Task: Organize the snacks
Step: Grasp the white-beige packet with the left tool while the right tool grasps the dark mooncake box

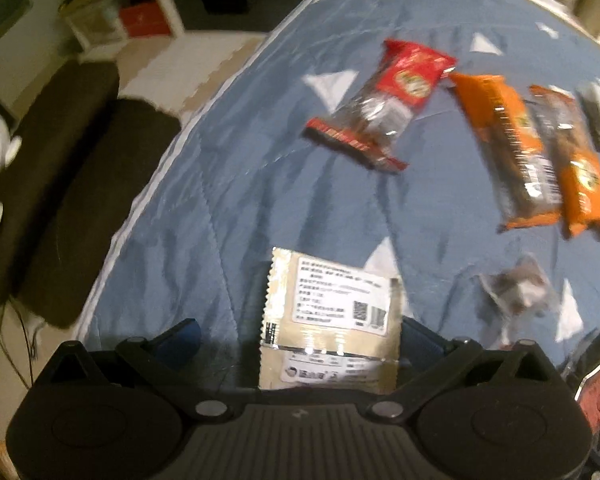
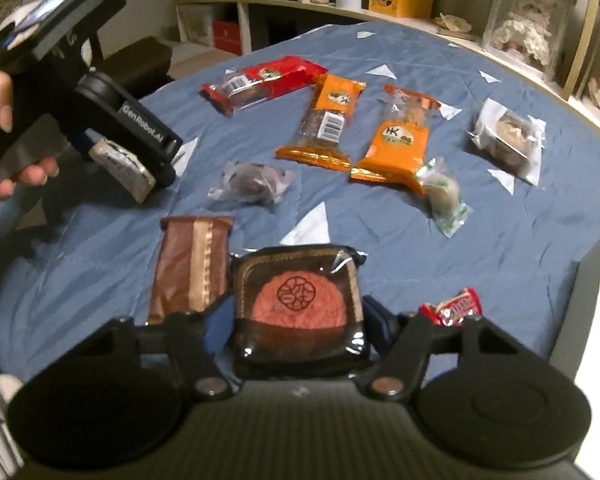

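My left gripper (image 1: 302, 332) is shut on a beige foil packet (image 1: 332, 308) with a white label, and holds it above the blue quilt (image 1: 228, 200). The right wrist view shows that gripper (image 2: 140, 168) at the left, a hand around its handle and the packet (image 2: 124, 164) tilted in its jaws. My right gripper (image 2: 296, 312) is low over the quilt's near edge. Its pads press both sides of a pink mooncake in a black tray (image 2: 300, 304).
On the quilt (image 2: 420, 248) lie a red packet (image 2: 260, 80), two orange packets (image 2: 328, 120) (image 2: 400, 140), a dark round snack (image 2: 252, 184), a brown packet (image 2: 192, 268), a green-white sweet (image 2: 444, 196), a clear-wrapped pastry (image 2: 508, 140) and a red candy (image 2: 456, 308). Shelves (image 2: 340, 4) stand behind.
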